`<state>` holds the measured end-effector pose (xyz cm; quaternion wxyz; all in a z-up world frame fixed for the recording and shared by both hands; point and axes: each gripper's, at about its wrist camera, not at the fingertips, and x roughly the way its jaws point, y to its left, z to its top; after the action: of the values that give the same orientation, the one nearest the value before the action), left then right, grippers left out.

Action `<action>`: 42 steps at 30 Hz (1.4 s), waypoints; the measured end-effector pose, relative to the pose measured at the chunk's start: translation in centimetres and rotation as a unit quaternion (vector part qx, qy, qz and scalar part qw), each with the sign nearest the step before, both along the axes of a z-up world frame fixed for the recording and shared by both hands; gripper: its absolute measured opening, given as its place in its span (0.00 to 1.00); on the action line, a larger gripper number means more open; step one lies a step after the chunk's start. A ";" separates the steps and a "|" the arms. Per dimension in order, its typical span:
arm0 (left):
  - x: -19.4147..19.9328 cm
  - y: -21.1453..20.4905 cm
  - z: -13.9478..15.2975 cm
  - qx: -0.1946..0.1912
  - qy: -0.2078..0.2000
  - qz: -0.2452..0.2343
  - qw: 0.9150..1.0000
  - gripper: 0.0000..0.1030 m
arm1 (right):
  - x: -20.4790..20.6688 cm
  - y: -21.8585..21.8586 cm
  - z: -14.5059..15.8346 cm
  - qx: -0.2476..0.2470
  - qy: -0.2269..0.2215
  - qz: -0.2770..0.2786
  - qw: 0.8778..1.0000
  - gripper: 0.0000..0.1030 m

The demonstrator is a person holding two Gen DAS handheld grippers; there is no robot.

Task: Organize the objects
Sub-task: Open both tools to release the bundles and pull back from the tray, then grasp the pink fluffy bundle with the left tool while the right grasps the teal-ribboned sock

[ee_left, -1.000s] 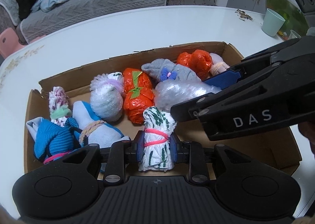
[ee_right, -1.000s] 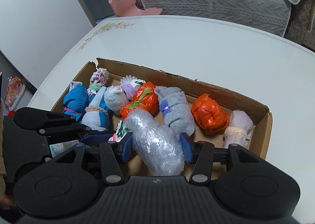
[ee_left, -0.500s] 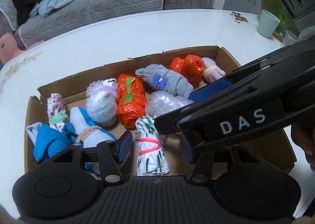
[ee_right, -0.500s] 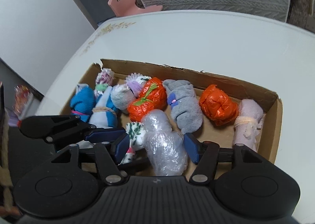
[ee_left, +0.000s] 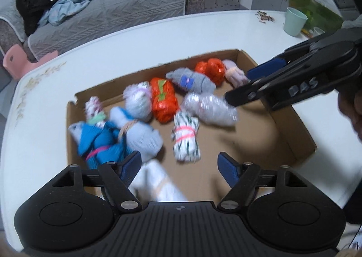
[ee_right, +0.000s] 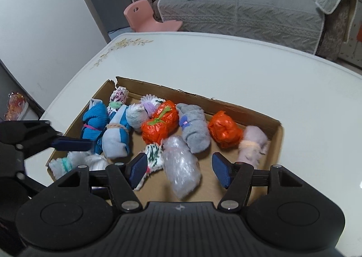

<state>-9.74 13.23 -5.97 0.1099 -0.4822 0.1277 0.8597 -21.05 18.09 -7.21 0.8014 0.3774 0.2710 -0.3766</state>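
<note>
A shallow cardboard box [ee_left: 291, 126] [ee_right: 275, 135] on the white table holds several rolled bundles. The green-and-white roll [ee_left: 186, 138] [ee_right: 153, 155] with a pink band lies loose in the box. The clear plastic bundle [ee_left: 209, 107] [ee_right: 181, 166] lies beside it. My left gripper [ee_left: 179, 166] is open and empty above the box's near side, over a white roll [ee_left: 156, 180]. My right gripper [ee_right: 178, 170] is open and empty above the clear bundle; it also shows in the left wrist view [ee_left: 260, 80].
Other bundles fill the box: two orange [ee_left: 163, 98] [ee_left: 210, 69], a grey one [ee_left: 192, 80], blue ones [ee_left: 99, 141], a pale pink one [ee_left: 235, 74]. A mint cup [ee_left: 294, 20] stands at the table's far right. A sofa [ee_right: 237, 8] and pink stool [ee_right: 147, 17] lie beyond.
My left gripper let go of the green-and-white roll and my right let go of the clear bundle. Both opened wide and pulled up and back from the box.
</note>
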 end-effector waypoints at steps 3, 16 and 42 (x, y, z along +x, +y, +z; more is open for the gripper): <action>1.8 -0.4 -0.1 0.001 -0.014 0.004 1.000 0.78 | -0.6 1.5 0.5 -0.008 0.010 -0.004 1.000 0.58; 8.8 -0.1 -0.1 0.022 -0.035 0.005 0.999 0.81 | -2.9 9.9 1.2 -0.012 0.028 -0.048 0.998 0.71; 9.2 -2.3 -3.7 -0.031 -0.076 0.057 0.995 0.90 | 2.6 14.8 -5.7 0.070 0.157 -0.041 0.984 0.81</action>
<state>-0.56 10.97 -9.65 0.0553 -0.5559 0.1181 0.8210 -18.41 32.92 -12.94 0.7049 0.3794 0.4031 -0.4436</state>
